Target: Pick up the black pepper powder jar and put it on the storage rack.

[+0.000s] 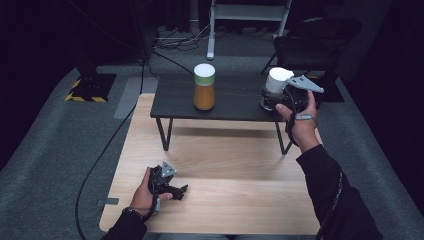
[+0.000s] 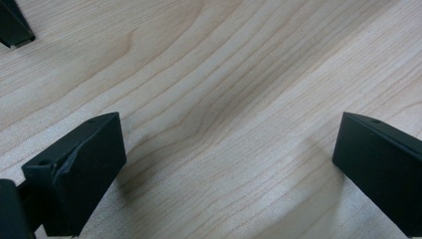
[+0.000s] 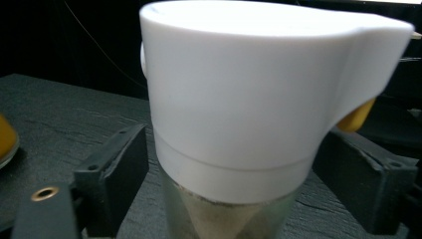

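A dark counter [image 1: 235,107] stands on a pale wooden floorboard [image 1: 215,165], bearing an orange bottle [image 1: 204,87] at its middle and a white-capped jar [image 3: 239,114] at its right end. The right tongs [image 1: 272,100] straddle the jar, jaws released, just beside its sides. The left tongs [image 2: 229,164] gape wide over bare wood, grasping nothing.

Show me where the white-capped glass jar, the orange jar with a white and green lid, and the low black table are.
white-capped glass jar [image 3: 239,99]: right gripper view, on its cap
orange jar with a white and green lid [image 1: 204,95]: high view, on its body
low black table [image 1: 235,102]: high view, on its bare top
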A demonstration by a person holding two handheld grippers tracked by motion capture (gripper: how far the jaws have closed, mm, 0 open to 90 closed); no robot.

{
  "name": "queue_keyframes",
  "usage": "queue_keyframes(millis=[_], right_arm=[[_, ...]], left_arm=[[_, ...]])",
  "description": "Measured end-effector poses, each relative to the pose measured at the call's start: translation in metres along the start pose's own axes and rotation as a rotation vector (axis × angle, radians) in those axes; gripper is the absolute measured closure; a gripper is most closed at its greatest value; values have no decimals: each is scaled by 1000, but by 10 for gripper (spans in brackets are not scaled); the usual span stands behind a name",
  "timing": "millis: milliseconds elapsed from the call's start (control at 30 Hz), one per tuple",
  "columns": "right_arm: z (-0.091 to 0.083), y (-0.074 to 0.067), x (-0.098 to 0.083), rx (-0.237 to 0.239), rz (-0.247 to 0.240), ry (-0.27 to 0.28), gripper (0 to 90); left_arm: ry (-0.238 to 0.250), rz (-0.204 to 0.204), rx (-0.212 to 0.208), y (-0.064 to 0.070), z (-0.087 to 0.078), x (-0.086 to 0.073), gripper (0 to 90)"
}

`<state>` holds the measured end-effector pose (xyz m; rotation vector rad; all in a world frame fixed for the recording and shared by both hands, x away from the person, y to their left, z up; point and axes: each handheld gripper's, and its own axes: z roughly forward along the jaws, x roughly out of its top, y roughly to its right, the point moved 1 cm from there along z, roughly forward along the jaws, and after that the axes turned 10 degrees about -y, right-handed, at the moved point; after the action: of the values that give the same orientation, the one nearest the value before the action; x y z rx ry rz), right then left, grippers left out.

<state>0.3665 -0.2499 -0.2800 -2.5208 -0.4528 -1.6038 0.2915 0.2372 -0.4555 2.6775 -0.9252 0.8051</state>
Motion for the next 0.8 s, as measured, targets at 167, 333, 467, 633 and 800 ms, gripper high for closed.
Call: queue_keyframes(millis=[167,333,467,633,800], right_arm=[[-1,-1,-2,-18,-1,-1,52],[-1,-3,-4,-23,-12,-7,31],[-2,-4,-6,-34,-21,-9,31],[-5,-4,-13,-38,-51,-9,31],[-8,-3,-25,-48,-74,10,31]], left_arm=[[0,0,0,0,0,0,4],[0,0,0,0,0,0,4],[0,0,0,0,0,0,4],[0,0,0,0,0,0,4],[0,0,0,0,0,0,4]])
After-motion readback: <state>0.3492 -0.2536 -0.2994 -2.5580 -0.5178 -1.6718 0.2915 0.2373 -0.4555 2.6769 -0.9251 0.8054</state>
